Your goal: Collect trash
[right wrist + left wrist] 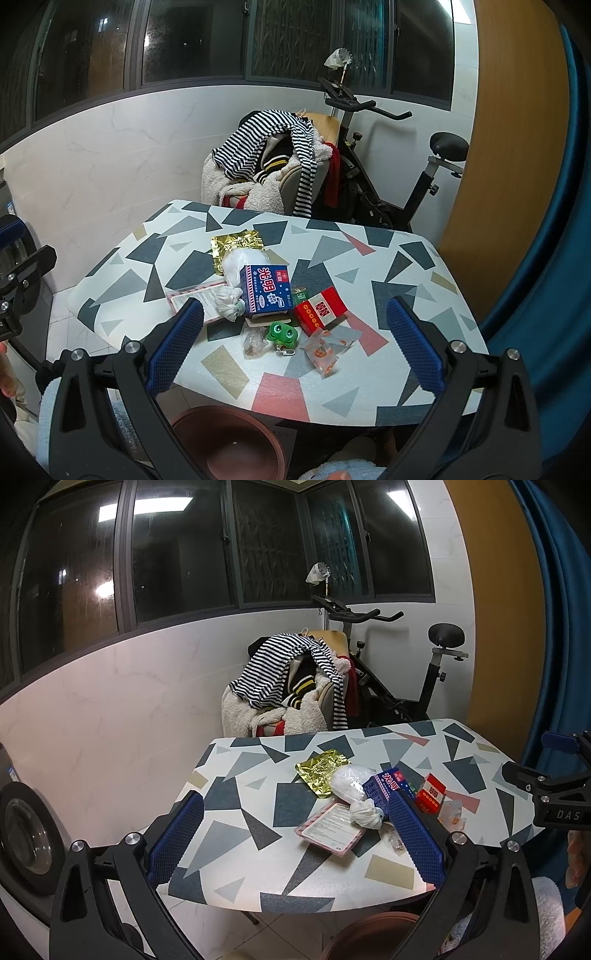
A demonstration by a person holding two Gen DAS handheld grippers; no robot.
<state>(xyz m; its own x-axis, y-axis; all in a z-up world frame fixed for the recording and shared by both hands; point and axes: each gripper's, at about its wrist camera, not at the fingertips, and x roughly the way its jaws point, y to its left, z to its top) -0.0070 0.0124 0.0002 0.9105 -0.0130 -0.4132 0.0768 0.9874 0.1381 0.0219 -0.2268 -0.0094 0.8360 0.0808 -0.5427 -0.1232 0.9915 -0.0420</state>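
Observation:
A heap of trash lies on the patterned table (369, 384): a gold foil pouch (236, 245), a white plastic bag (240, 266), a blue milk carton (264, 291), a red box (319, 308), a pink packet (197, 297), a knotted white wad (229, 301) and clear wrappers (323, 356). A green frog toy (282, 334) sits among them. My right gripper (294, 305) hovers open near the front edge, facing the heap. My left gripper (295, 798) is open too, left of the heap, its right pad (415, 834) in front of the carton (382, 786). Neither holds anything.
A brown bin (229, 443) stands on the floor under the table's front edge. Behind the table are a chair piled with clothes (266, 158) and an exercise bike (406, 173). A washing machine (26, 830) is at the left, a blue curtain (546, 258) at the right.

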